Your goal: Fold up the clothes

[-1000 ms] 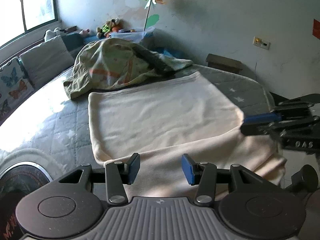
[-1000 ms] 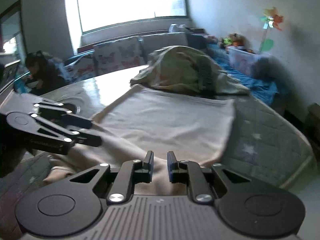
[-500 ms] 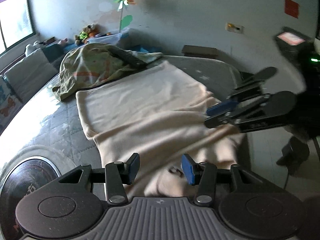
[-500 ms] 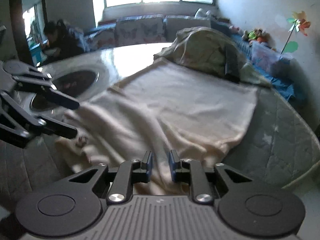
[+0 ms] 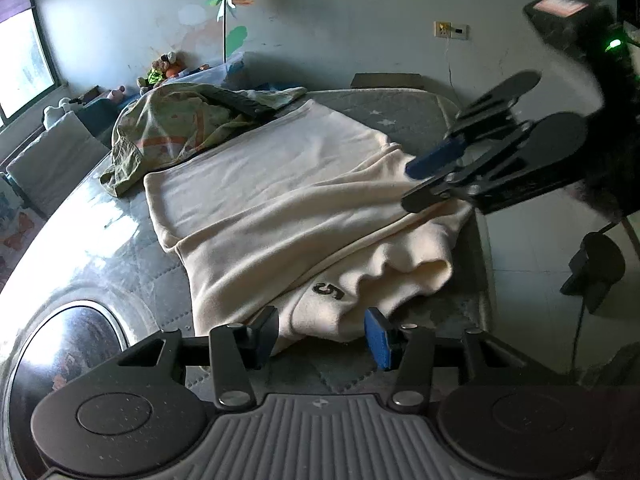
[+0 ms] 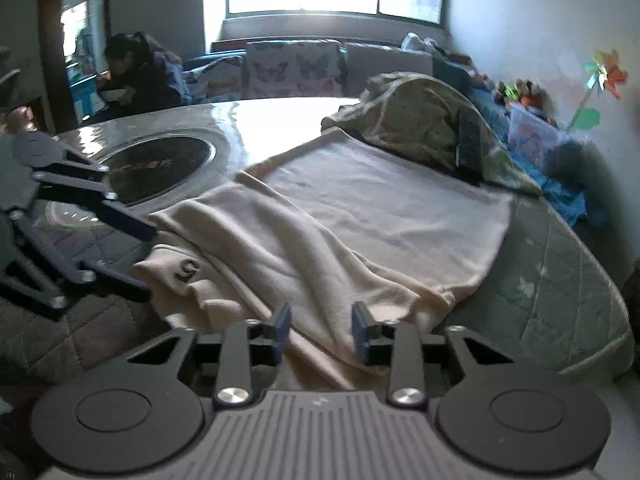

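A cream garment (image 5: 280, 184) lies on the grey quilted table, its near part folded over and bunched, with a dark "5" mark (image 5: 328, 290) showing. My left gripper (image 5: 322, 336) hangs open just short of the garment's near edge, holding nothing. In the left wrist view my right gripper (image 5: 430, 178) hovers open over the garment's right corner. From the right wrist view the right gripper (image 6: 321, 330) is open above the garment (image 6: 380, 208), whose near hem lies under it. The left gripper (image 6: 124, 250) stands open at the left, beside the bunched part.
A green patterned cloth pile (image 5: 180, 128) sits behind the cream garment. A round dark inset (image 5: 68, 356) is set in the table at the left. The table's edge (image 6: 592, 344) drops off at the right. A person (image 6: 132, 76) sits far back by the sofa cushions.
My right gripper was shut and has opened, letting go of the cream garment. Both grippers have drawn back from it. The garment's near part now lies folded over and bunched.
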Demonstrator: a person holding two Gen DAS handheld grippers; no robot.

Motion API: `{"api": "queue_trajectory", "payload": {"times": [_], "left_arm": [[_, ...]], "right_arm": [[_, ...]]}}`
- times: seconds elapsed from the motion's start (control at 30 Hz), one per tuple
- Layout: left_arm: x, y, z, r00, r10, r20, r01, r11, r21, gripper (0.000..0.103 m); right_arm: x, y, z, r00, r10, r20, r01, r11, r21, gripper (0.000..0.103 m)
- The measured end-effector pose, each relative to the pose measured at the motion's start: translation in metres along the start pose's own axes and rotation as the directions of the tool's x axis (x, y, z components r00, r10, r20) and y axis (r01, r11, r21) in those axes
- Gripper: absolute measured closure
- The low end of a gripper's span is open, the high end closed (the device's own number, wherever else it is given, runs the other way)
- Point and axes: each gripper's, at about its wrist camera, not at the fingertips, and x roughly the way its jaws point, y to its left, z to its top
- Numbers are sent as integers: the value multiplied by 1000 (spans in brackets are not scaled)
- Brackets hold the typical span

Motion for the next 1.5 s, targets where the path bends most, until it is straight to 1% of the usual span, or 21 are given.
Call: {"api": "queue_trajectory", "payload": {"times": [0.03,0.07,0.1,0.13,0.17,0.2,0.27,0.37,0.43,0.5,0.63,0.73,0.83,0.9,0.93,1.03,1.07,1.1,1.23,1.3,1.5], "left_arm": [[1,1,0,1000,1,-2,-1,1000,-6,64],[2,1,1,1000,4,-2,-4,1000,-12,71],[3,2,2,1000,1,1,-1,1000,-18,82],[2,3,3,1000,-1,6,1,1000,-22,87],[2,3,4,1000,4,12,-4,1000,-23,89],[1,3,6,1000,10,18,-9,1000,-23,91],[-1,6,12,999,17,32,-16,999,-31,92],[-4,14,25,998,31,60,-28,998,-49,93],[-2,23,36,997,36,75,-31,997,-71,93],[2,31,47,996,38,83,-30,995,-93,93],[12,44,60,997,26,79,-15,991,-135,93],[16,46,60,997,8,79,4,990,-140,93],[15,47,56,997,-17,79,27,990,-135,88],[11,47,50,997,-14,77,24,991,-134,85],[9,48,46,997,-14,79,25,991,-133,83],[0,52,36,996,-9,89,20,991,-130,69],[-3,53,33,996,-6,91,17,992,-127,60],[-5,53,30,996,-4,92,15,993,-121,55],[-8,51,20,996,-4,89,11,997,-82,50],[-5,46,16,997,8,81,-4,999,-48,48],[14,29,9,998,29,49,-32,998,59,49]], "right_arm": [[-2,2,0,1000,3,-1,-3,1000,-14,67],[-4,4,-1,1000,5,-2,-5,1000,-28,67],[-7,5,-1,1000,8,-3,-8,999,-42,66],[-9,7,-2,1000,11,-4,-11,998,-56,64],[-11,8,-3,1000,15,-6,-16,997,-69,61],[-13,10,-4,1000,20,-9,-21,996,-82,60],[-18,12,-6,999,30,-14,-32,994,-108,59],[-25,17,-11,998,56,-16,-58,987,-153,49],[-26,20,-13,997,72,-16,-73,981,-179,49],[-24,22,-14,997,74,-12,-75,977,-199,45],[-14,26,-14,998,61,11,-57,973,-223,45],[-5,21,-9,998,65,18,-60,981,-186,52],[1,14,-4,997,80,20,-77,988,-134,67],[5,9,0,996,90,21,-88,991,-99,82],[7,6,1,995,95,22,-93,992,-81,84],[11,-3,6,994,108,27,-107,994,-21,87],[11,-7,8,994,110,30,-110,994,5,89],[11,-11,9,993,112,34,-113,993,30,90],[9,-21,14,993,109,52,-113,990,89,91],[7,-23,17,993,104,62,-110,989,97,91],[1,-23,20,991,92,93,-103,988,117,93]]}}
